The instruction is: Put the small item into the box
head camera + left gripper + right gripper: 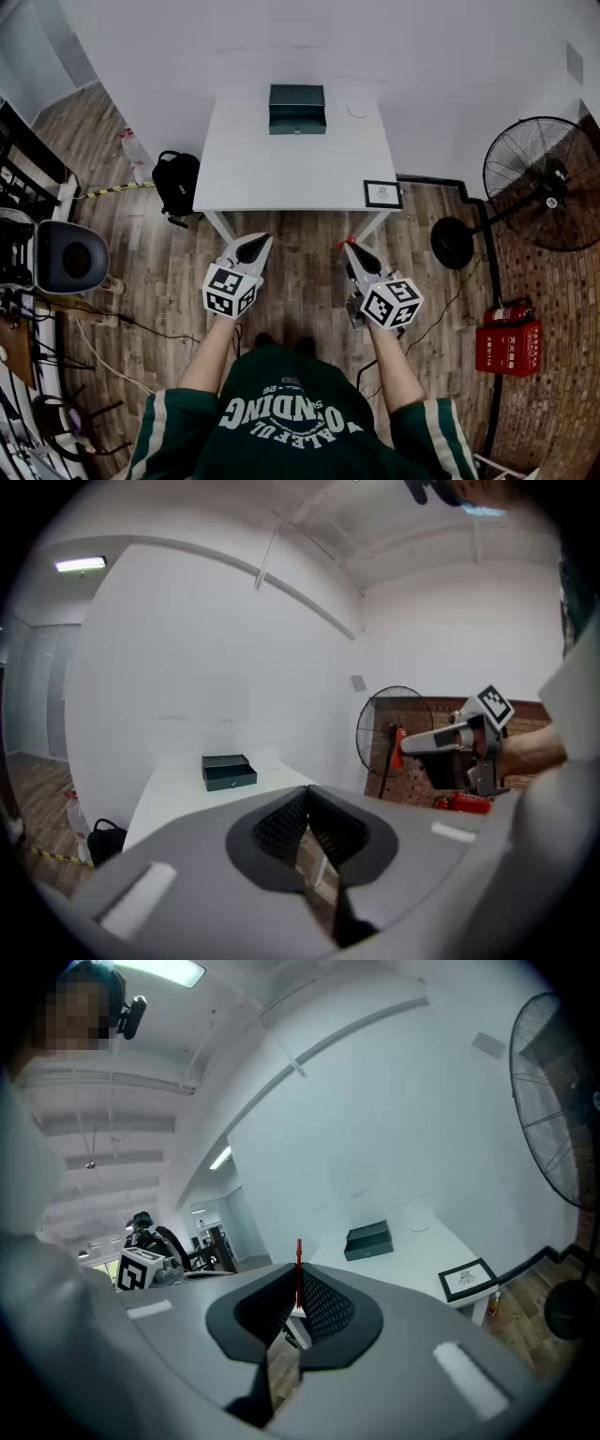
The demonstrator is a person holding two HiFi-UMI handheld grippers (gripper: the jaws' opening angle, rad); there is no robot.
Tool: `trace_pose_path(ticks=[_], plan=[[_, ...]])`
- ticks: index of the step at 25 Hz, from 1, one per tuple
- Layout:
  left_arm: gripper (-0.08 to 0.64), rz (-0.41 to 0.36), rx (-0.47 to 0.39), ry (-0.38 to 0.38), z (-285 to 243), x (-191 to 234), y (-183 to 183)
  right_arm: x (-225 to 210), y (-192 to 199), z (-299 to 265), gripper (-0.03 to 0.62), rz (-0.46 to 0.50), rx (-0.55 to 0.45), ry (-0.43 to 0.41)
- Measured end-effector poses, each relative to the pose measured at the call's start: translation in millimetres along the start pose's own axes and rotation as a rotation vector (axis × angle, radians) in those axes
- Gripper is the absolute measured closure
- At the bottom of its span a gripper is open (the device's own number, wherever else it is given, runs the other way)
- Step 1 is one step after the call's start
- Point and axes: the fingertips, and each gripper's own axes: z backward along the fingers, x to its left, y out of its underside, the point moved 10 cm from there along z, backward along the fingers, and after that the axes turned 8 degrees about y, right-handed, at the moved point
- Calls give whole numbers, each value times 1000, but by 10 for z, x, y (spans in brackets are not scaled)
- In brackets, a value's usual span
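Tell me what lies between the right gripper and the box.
In the head view, only wood floor, then bare white table, lie before the box; the framed picture sits aside.

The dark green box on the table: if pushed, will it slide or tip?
The box looks low and wide, so it probably slides rather than tips. The white table looks smooth, so little force may move it.

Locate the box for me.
Head view: the dark green box sits on the white table, centred at its far edge by the wall, with a small thin item just to its right.
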Motion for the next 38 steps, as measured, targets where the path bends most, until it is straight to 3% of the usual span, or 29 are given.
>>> trace_pose_path(ticks=[8,22,31,38], plan=[[508,10,2,-15,12,-73,43,-20,61,38,578,-21,36,-53],[508,35,1,-53,-120,-87,104,-221,65,-24,578,-23,56,-65],[508,39,11,-24,-669,456,37,-443,-34,-643,578,-15,80,-60],[508,31,31,13,-1211,1291,-93,-591,-214,-1552,578,-27,90,-32]])
